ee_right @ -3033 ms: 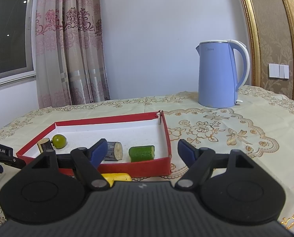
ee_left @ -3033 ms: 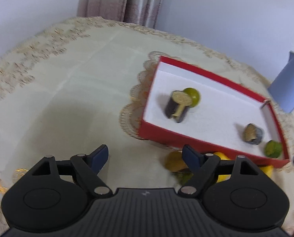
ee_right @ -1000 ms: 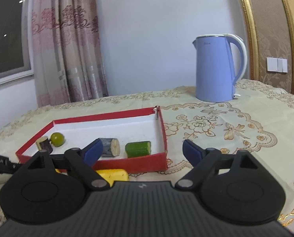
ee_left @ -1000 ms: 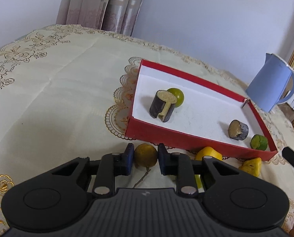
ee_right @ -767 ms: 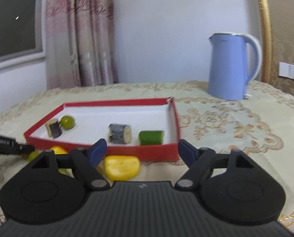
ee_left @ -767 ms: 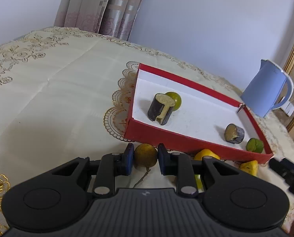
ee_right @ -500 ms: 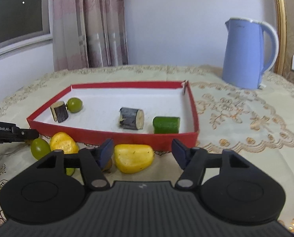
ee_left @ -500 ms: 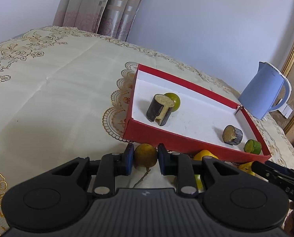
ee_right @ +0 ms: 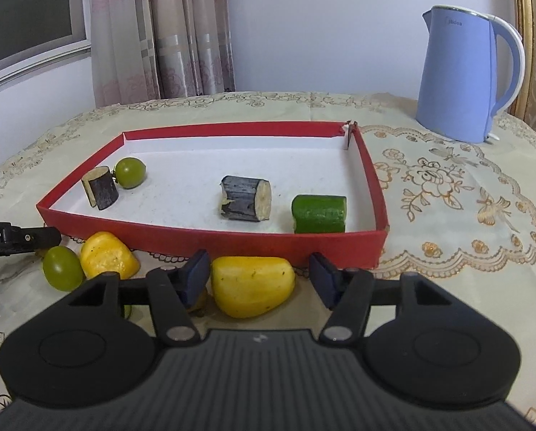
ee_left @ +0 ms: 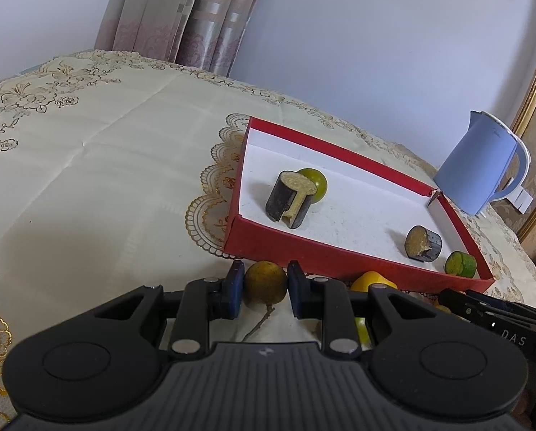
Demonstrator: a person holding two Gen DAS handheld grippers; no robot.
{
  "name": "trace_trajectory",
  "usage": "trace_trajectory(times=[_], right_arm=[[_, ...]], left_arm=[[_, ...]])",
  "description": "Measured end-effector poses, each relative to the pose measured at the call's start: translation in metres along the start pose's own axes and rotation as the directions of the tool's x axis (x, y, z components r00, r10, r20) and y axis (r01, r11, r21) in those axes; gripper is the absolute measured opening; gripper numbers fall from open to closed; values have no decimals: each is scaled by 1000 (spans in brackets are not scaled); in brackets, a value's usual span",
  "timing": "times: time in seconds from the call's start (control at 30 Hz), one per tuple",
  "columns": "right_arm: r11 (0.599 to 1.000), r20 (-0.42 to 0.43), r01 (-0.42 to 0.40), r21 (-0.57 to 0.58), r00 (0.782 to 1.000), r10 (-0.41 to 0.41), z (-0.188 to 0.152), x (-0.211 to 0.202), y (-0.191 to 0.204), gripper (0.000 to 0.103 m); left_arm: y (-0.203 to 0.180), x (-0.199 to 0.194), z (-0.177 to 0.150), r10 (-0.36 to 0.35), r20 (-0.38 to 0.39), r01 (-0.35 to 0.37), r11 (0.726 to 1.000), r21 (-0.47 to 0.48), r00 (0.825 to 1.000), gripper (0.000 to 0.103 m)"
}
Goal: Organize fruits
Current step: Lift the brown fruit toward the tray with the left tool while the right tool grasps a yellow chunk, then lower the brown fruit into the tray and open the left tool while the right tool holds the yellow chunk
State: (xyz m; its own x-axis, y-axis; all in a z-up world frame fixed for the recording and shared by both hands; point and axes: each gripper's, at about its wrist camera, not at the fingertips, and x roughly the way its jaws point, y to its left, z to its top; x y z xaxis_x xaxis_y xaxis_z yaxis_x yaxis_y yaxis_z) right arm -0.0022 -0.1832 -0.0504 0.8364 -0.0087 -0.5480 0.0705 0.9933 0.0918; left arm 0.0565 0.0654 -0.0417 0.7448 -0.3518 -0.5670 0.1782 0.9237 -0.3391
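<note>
My left gripper is shut on a small brownish-yellow round fruit, just in front of the red tray's near wall. My right gripper is open around a yellow fruit piece that lies on the cloth before the tray; its fingers stand apart from the piece. A second yellow piece and a green grape lie to the left. In the tray are a green grape, two dark cut pieces and a cucumber piece.
A blue electric kettle stands at the back right on the embroidered tablecloth. The left gripper's tip shows at the left edge of the right wrist view. Curtains and a wall are behind the table.
My right gripper has moved forward and down until its open fingers flank the yellow piece. My left gripper stays shut on the round fruit and has barely moved.
</note>
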Motion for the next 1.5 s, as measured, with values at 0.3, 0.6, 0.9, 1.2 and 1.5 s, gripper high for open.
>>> trace_trajectory(times=[0.3,0.6,0.9,1.2,1.5], right_arm=[[998,20,-22,52,1000,21,-2,-3,-8,48],[990,60,-55,133,997,47,-4,-8,-23,48],[986,96,-62,157,994,47,-5,-12,-27,48],[984,104,-69,167,993,51,-6,-14,-29,48],[983,107,-75,170,993,57,-6,-13,-30,48]], left_arm=[[0,0,-1,-1,1,1,1000,-1,1000,25],[-2,-11,3,1,8,-1,1000,13,1000,25],[-31,-34,38,-28,89,23,998,61,996,25],[-78,11,63,8,77,-20,987,157,997,25],[-111,73,64,93,25,-96,961,260,995,25]])
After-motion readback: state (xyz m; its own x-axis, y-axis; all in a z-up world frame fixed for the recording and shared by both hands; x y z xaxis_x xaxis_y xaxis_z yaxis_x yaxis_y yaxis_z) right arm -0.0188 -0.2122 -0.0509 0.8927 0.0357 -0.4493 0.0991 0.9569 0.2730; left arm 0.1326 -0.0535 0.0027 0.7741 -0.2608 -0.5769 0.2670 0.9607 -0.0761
